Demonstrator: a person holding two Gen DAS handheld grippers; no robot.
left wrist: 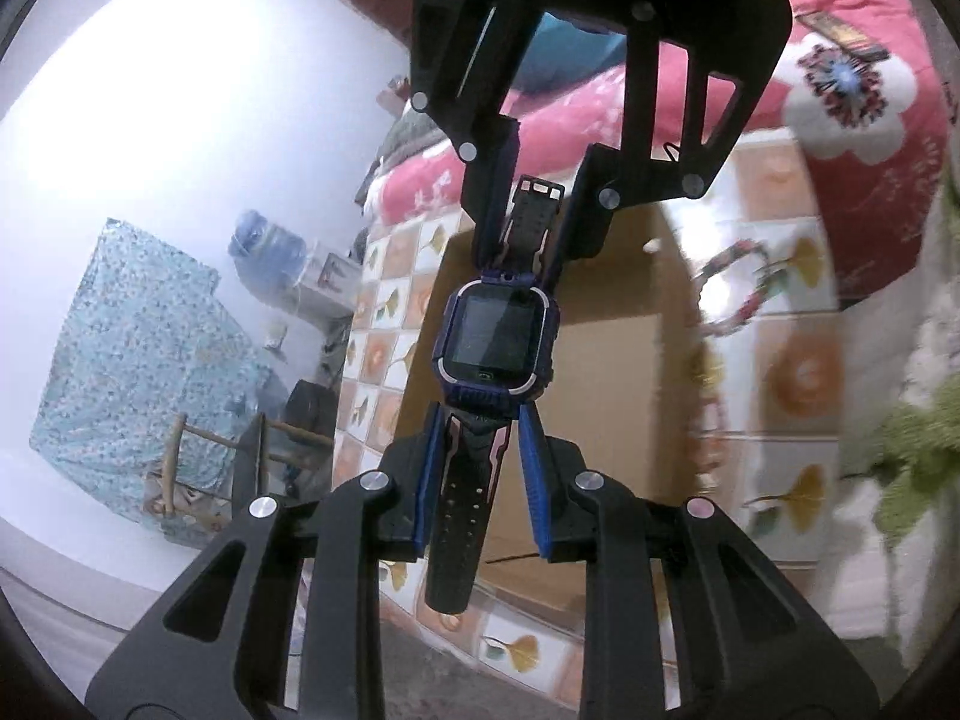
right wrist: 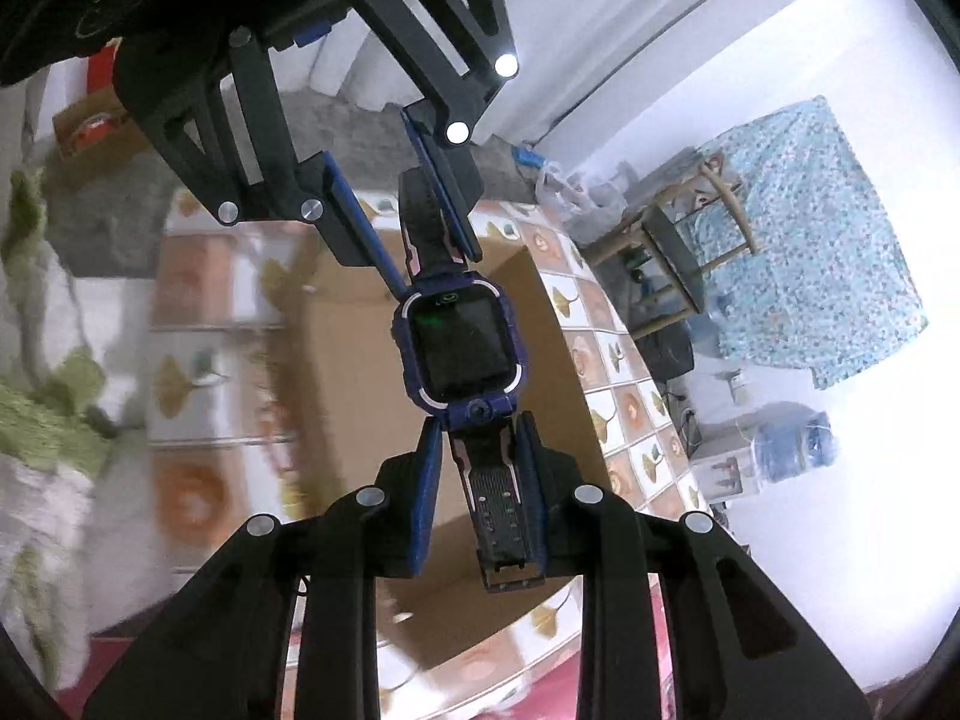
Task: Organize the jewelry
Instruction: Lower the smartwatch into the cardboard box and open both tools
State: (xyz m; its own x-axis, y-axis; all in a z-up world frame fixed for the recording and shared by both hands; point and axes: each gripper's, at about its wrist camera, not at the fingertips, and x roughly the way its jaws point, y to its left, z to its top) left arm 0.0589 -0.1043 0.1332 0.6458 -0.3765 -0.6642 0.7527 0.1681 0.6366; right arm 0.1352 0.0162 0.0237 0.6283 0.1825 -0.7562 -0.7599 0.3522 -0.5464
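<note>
The left gripper (left wrist: 480, 420) pinched the plain holed strap of a dark blue smartwatch (left wrist: 497, 333) between its blue pads (left wrist: 534, 480), the strap end hanging back toward the camera between the two black fingers. Facing it from the far side, the right gripper (left wrist: 528, 252) was pressed onto the buckle strap, so the watch hung stretched between the two tools, its square dark screen turned up toward both cameras. In the right wrist view the same hold appeared mirrored: the right gripper (right wrist: 480, 426) was clamped on the strap with the buckle end near the lens, the smartwatch (right wrist: 459, 351) sat just past its fingertips, and the left gripper (right wrist: 432, 264) came in from the top. The watch was held in the air above an open brown cardboard box (left wrist: 600, 372), touching neither the box nor the surface under it. The box rested on a cloth printed with squares of ginkgo leaves and orange rounds (left wrist: 384, 300). A beaded bracelet (left wrist: 744, 288), blurred, lay on that cloth just beside the box. Beyond were a pink floral blanket (left wrist: 870, 138), something fuzzy and green (left wrist: 918, 438) at the edge, a blue patterned cloth (left wrist: 132, 372) over furniture, and a wooden stool (right wrist: 678, 240) on the pale floor.
</note>
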